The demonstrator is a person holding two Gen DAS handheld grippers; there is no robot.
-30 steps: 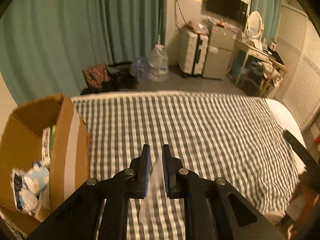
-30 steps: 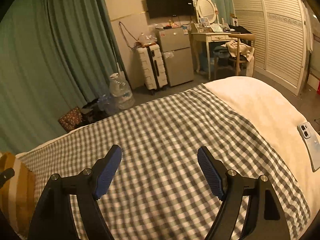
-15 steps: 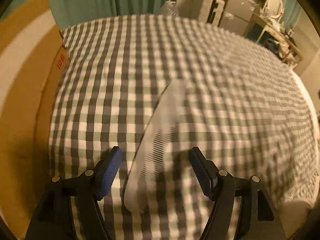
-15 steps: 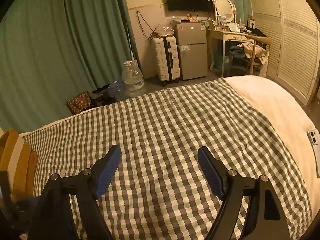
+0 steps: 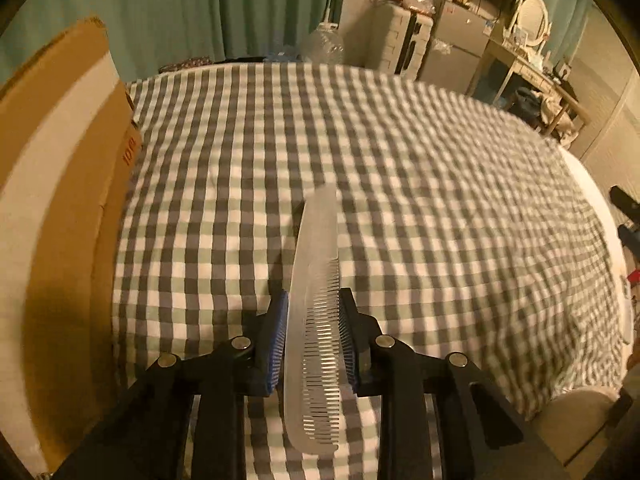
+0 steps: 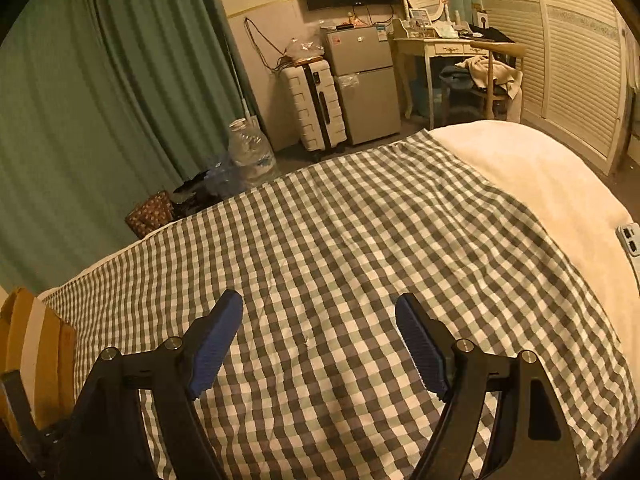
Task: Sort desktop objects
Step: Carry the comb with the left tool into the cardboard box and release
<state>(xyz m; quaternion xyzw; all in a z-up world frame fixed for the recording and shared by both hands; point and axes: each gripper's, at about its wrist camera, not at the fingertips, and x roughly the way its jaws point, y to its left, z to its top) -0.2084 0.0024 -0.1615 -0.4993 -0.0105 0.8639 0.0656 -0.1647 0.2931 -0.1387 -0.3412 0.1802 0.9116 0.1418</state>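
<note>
Lying flat on the gray-and-white checked bedspread [image 5: 420, 184], a translucent white comb [image 5: 314, 320] points away from the left gripper [image 5: 313, 340], its fine teeth facing right and its plain handle end reaching farthest up the bed. The left gripper's jaws have just been closing around it: the comb sits between the two blue pads [image 5: 278, 344], and both pads look to be touching its edges, the left one on the spine, the right one on the teeth. The comb rests on the cloth, not lifted as far as I can tell.

Just left of that gripper stands an open cardboard box [image 5: 68, 208], its tall flap with a pale strip of tape running down it; red print shows on the side facing the bed. The same box [image 6: 36, 344] appears at the far left edge of the right wrist view.

The right gripper [image 6: 318, 344] hangs over a bare stretch of the checked cover with its fingers spread wide and nothing between them. Beyond the checks, a cream blanket [image 6: 540, 184] covers the right side of the bed, and a pale blue phone [image 6: 630, 238] lies on it at the edge of view.

Past the foot of the bed I see green curtains [image 6: 100, 100], a large water bottle [image 6: 250, 152] on the floor, a white suitcase [image 6: 314, 104] beside a small gray fridge [image 6: 366, 84].
</note>
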